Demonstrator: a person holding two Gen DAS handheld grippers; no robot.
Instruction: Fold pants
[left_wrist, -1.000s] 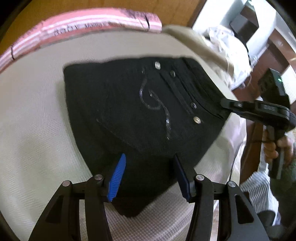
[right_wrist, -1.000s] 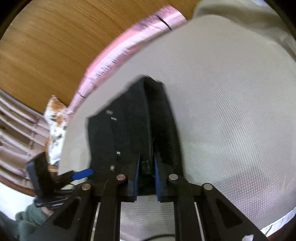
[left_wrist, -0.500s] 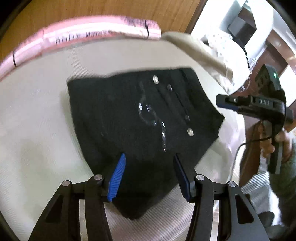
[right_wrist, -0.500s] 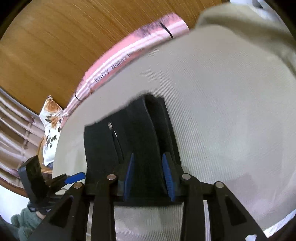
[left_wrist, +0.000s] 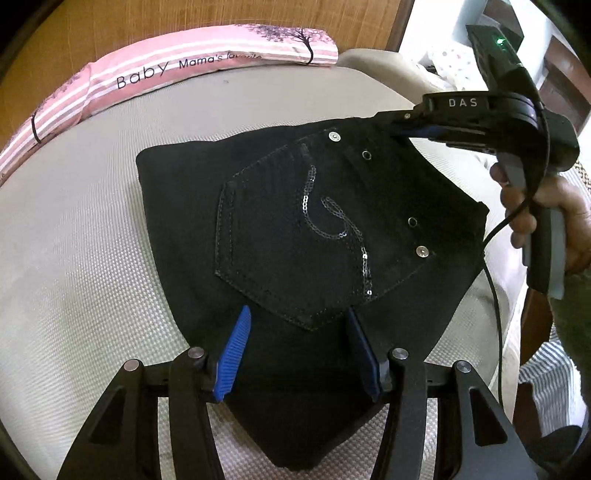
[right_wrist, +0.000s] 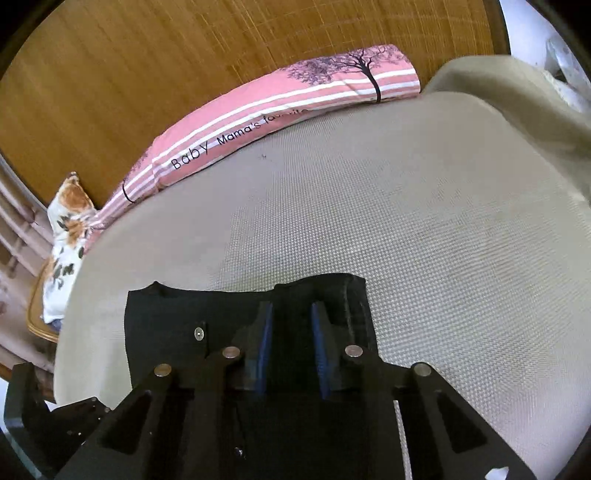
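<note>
Beige woven bed cover (left_wrist: 92, 258) with a wood-panel headboard (right_wrist: 129, 74) behind it, and a pink striped "Baby Mama's favorite" pillow (left_wrist: 177, 70) along the far edge. Folded black jeans (left_wrist: 295, 229) lie flat on the cover, back pocket with its sequin swirl (left_wrist: 332, 225) facing up. The left claw (left_wrist: 295, 354) sits wide open over the near pointed end, blue pads apart and not pinching. The right claw (right_wrist: 291, 347), held by a hand (left_wrist: 546, 221), is at the far waistband corner, jaws closing with denim between them.
</note>
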